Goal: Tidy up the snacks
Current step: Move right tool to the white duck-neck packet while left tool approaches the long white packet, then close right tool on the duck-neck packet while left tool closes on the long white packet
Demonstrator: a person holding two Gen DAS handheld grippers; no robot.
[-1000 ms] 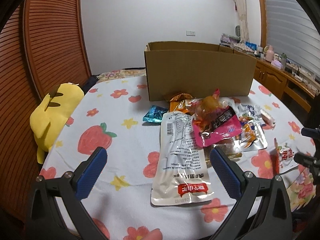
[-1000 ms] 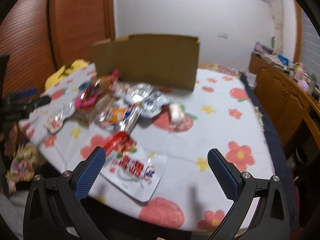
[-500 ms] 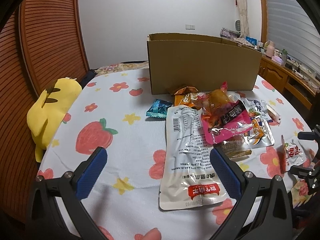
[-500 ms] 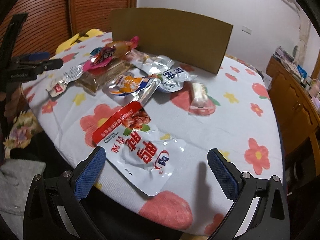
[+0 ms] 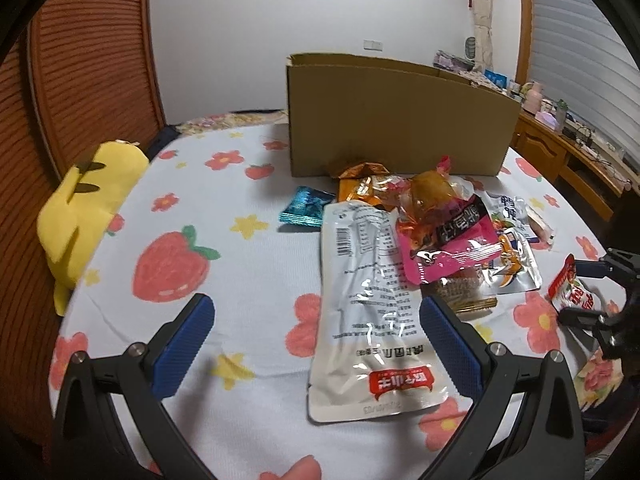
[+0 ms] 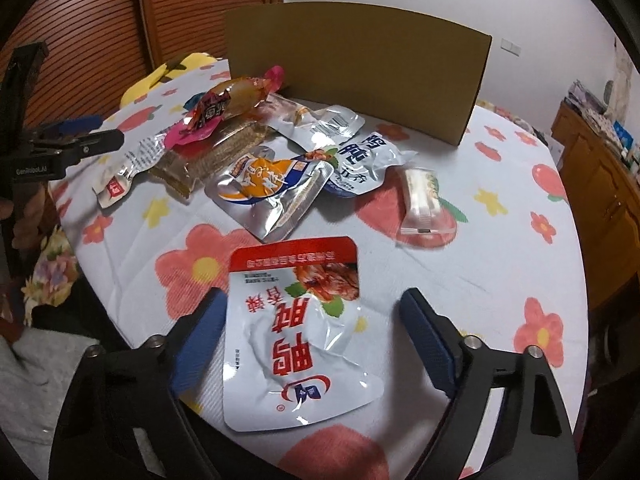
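Jaws narrower around white pouch [image 6: 292, 344]

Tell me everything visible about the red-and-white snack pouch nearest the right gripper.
The red-and-white pouch is a glossy, crinkled foil packet: red band along its far edge, a food picture beneath, large red characters on white. It lies flat on the flowered tablecloth, apart from the other snacks. The right gripper straddles it; its jaws have just been closing, the left pad at its edge, the right pad clear.

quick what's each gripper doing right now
Left gripper: open, holding nothing.
Right gripper: open, jaws just been closing around the red-and-white pouch, not gripping yet.
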